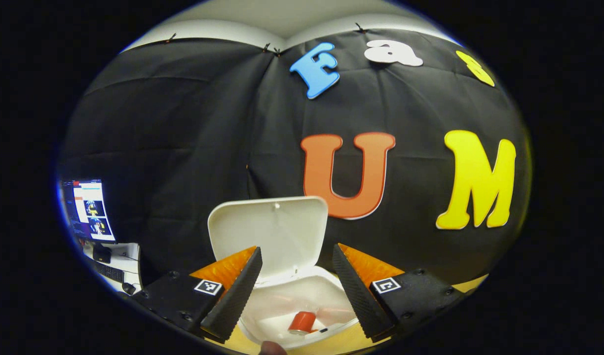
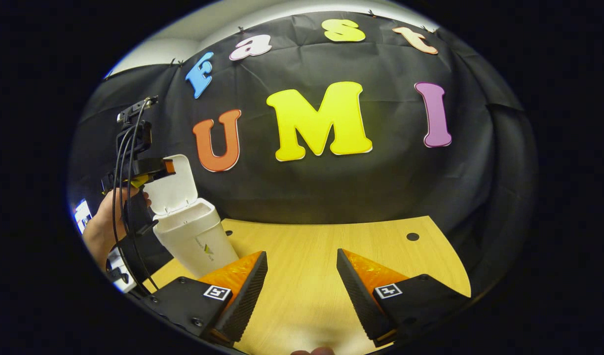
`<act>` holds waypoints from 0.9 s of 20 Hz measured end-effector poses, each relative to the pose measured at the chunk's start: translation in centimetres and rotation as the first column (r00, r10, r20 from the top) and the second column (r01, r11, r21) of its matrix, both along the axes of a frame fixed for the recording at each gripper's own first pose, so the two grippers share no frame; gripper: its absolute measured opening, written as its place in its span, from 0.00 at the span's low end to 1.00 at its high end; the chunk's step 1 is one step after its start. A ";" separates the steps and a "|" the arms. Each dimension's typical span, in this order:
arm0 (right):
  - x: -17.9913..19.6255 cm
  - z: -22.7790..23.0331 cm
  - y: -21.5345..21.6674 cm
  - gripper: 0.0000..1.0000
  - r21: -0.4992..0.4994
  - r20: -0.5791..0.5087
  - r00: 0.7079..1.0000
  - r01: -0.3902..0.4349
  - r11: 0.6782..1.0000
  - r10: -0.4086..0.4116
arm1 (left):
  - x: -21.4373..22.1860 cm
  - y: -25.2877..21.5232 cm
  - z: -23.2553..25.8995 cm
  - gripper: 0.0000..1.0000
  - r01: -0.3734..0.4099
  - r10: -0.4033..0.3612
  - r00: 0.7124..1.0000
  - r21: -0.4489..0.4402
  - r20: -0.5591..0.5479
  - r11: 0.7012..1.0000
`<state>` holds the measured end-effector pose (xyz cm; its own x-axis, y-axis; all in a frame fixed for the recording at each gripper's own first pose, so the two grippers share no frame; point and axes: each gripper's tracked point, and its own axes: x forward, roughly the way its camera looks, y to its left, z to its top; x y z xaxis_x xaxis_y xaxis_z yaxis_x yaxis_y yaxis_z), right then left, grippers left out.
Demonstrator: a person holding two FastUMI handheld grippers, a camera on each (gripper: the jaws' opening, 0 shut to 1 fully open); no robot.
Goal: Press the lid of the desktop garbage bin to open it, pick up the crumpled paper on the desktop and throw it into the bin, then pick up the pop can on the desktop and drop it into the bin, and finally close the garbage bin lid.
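Left gripper view, from left to right: a monitor (image 1: 87, 209) is glowing at the far left edge above a keyboard (image 1: 108, 271). The left gripper (image 1: 296, 286) is hovering above the garbage bin (image 1: 302, 301), its fingers spread wide and holding nothing. The lid (image 1: 268, 235) is standing upright behind the opening, and the pop can (image 1: 302, 323) is lying inside the bin on its floor.

Right gripper view, from left to right: a hand (image 2: 104, 224) is holding the left gripper above the bin at the left end of the table (image 2: 331, 246), by the raised lid. The right gripper (image 2: 302, 286) is hanging over bare wood, fingers wide apart and empty.
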<state>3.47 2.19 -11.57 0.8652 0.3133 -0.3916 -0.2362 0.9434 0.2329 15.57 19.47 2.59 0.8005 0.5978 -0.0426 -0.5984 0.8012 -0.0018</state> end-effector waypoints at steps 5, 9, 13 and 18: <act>0.7 2.0 -1.7 0.89 0.002 0.049 0.999 0.021 1.000 -0.021 | 0.5 0.8 5.9 0.94 -0.015 0.013 0.997 0.031 0.070 0.999; 1.0 2.0 -2.5 0.89 -0.016 0.046 0.999 0.025 1.000 -0.024 | 1.9 3.0 7.9 0.93 -0.037 0.036 0.996 0.012 0.079 0.999; 1.6 2.8 -3.0 0.89 -0.029 0.057 0.998 0.035 0.999 -0.033 | 2.8 7.1 7.4 0.92 -0.189 0.189 0.982 -0.059 0.003 0.980; 2.4 3.6 -3.0 0.89 -0.044 0.067 0.997 0.046 0.998 -0.043 | 4.8 11.3 5.2 0.90 -0.285 0.275 0.956 -0.111 -0.097 0.952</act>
<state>5.82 -0.77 -8.02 0.9023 0.2569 -0.3462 -0.2071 0.9626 0.1744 20.34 30.80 7.76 0.5926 0.7836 -0.1866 -0.8009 0.5979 -0.0327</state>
